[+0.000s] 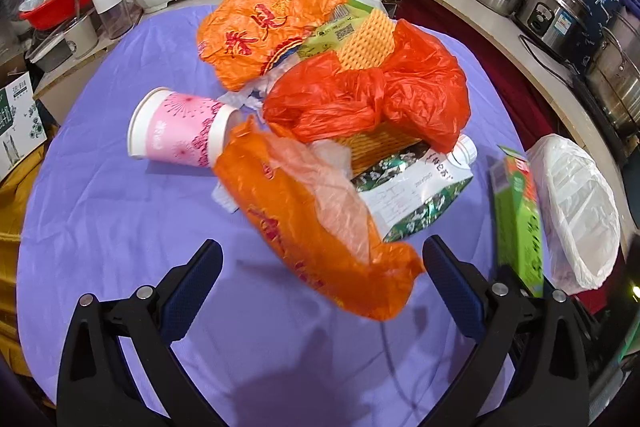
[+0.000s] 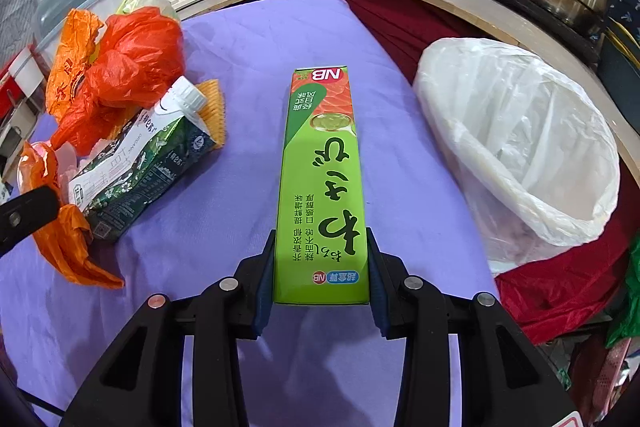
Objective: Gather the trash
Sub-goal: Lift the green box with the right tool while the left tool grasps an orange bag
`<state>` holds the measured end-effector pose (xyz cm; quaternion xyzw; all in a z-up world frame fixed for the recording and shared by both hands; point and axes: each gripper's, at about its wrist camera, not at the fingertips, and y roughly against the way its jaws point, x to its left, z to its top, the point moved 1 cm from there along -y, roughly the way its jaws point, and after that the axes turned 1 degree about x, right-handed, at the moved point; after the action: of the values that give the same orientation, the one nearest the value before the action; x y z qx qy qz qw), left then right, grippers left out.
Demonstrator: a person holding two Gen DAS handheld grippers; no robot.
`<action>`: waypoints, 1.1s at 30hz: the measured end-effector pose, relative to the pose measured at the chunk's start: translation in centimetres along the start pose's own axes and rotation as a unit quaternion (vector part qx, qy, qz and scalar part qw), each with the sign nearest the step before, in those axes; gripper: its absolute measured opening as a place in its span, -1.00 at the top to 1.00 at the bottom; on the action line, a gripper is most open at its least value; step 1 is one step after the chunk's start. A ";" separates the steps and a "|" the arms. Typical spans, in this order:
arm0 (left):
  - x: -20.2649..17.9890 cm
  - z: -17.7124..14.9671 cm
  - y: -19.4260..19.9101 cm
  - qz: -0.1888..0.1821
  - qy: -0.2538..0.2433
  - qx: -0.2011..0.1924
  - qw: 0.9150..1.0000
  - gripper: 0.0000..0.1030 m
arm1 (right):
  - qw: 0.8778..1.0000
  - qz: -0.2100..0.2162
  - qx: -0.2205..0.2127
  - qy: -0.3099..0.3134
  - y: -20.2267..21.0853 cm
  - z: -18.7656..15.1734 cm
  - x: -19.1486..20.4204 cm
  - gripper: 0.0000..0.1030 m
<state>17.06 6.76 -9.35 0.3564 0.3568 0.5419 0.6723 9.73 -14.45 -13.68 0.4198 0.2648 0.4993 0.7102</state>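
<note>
Right wrist view: the purple-covered tabletop (image 2: 248, 43) is seen, with one white-lined bin (image 2: 516, 147) at its right edge. One green box (image 2: 320, 187) is clamped at its near end by the right hand-held gripper (image 2: 320, 269); it should be lifted level and carried over the bin. Three orange or red bags, one carton (image 1: 416, 195), one cup (image 1: 180, 129) remain. The left hand-held gripper (image 1: 322, 263) is spread open, the nearest orange bag (image 1: 316, 223) between its jaws, ungripped.

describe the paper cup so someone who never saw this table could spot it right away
On the purple tablecloth, look at the left edge of the trash pile, beside the orange bags. The paper cup lies there on its side, open mouth facing left. It is the only pink and white thing among the bags and cartons.
</note>
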 end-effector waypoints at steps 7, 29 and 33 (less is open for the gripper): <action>0.1 -0.2 -1.2 0.006 -0.003 0.021 1.000 0.00 | 1.000 0.006 -0.005 -0.008 1.9 -0.3 -1.2 0.27; -4.7 -1.9 8.9 -0.031 -0.074 -0.055 0.995 0.76 | 0.996 0.006 -0.072 -0.046 11.1 -1.8 -5.7 0.27; -10.1 -1.7 10.0 -0.070 -0.134 -0.068 0.986 0.76 | 0.994 -0.010 -0.081 -0.073 11.8 -1.6 -9.0 0.27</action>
<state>9.24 -1.42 -0.57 0.3532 0.2501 0.4640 0.7729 -0.54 -20.57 -4.70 0.3938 0.1751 0.4796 0.7643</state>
